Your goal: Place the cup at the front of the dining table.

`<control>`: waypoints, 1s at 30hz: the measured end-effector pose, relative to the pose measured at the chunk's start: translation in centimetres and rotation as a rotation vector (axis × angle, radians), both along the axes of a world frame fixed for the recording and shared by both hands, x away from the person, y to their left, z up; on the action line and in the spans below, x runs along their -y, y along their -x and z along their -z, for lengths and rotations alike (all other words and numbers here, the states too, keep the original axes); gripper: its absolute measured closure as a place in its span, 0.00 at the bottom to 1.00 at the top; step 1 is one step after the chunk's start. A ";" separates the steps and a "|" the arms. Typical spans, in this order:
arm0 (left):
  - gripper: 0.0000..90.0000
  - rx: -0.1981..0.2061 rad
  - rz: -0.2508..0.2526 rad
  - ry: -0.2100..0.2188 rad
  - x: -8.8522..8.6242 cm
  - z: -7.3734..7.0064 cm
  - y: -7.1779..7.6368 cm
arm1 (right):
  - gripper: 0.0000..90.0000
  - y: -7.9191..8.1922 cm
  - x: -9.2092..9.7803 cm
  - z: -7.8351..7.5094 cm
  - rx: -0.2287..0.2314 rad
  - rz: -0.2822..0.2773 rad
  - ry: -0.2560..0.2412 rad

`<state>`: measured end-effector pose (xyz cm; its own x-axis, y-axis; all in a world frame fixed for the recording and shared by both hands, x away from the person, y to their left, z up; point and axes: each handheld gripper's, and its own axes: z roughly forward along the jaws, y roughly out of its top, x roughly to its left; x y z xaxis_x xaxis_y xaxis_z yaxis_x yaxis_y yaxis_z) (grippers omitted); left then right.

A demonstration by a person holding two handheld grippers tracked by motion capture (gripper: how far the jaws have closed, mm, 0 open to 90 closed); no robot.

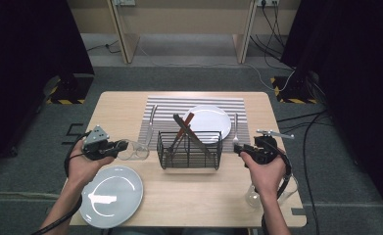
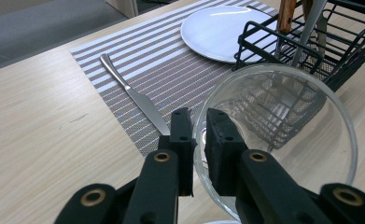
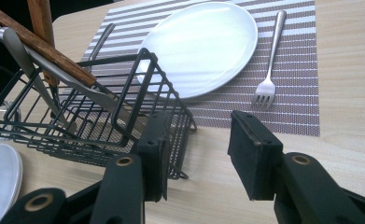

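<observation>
Closest to the lens in the left gripper view is the left hand-held gripper (image 2: 198, 140), and its two black jaws are pinched on the rim of a clear glass (image 2: 283, 140), one jaw inside the rim and one outside. So the glass is held lying on its side, mouth facing the camera, at the left edge of the striped placemat (image 2: 171, 70); can't really tell if it's resting on the counter (image 2: 40, 130) or lifted off it. In the high view the same glass (image 1: 134, 149) sits just left of the black wire basket (image 1: 190, 149), with the left hand (image 1: 83, 166) behind it.

Moving out from there: a knife (image 2: 133, 95) lies on the mat just past the jaws, and a white plate (image 2: 220, 30) sits further back on the mat. Wood-handled utensils (image 1: 184, 128) lean crossed in the basket.

Over on the other side, the right hand-held gripper (image 3: 196, 144) has its jaws well apart with nothing between them, hovering near the basket's right end. A fork (image 3: 270, 60) lies on the mat right of the plate. Second white plate (image 1: 111, 196) sits at the near left of the counter, and another glass (image 1: 253, 196) is by the right wrist.
</observation>
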<state>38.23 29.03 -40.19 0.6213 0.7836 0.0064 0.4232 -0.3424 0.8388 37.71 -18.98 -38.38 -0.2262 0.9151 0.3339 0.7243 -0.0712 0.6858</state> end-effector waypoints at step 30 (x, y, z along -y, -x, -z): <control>0.90 0.013 -0.013 0.008 0.4 -0.1 -1.2 | 0.65 0.0 0.1 0.0 0.002 0.007 0.000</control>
<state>39.40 28.66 -40.07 0.6107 0.7918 0.0085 0.4164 -0.3303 0.8471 37.72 -19.07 -38.38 -0.2204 0.9166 0.3336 0.7225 -0.0764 0.6871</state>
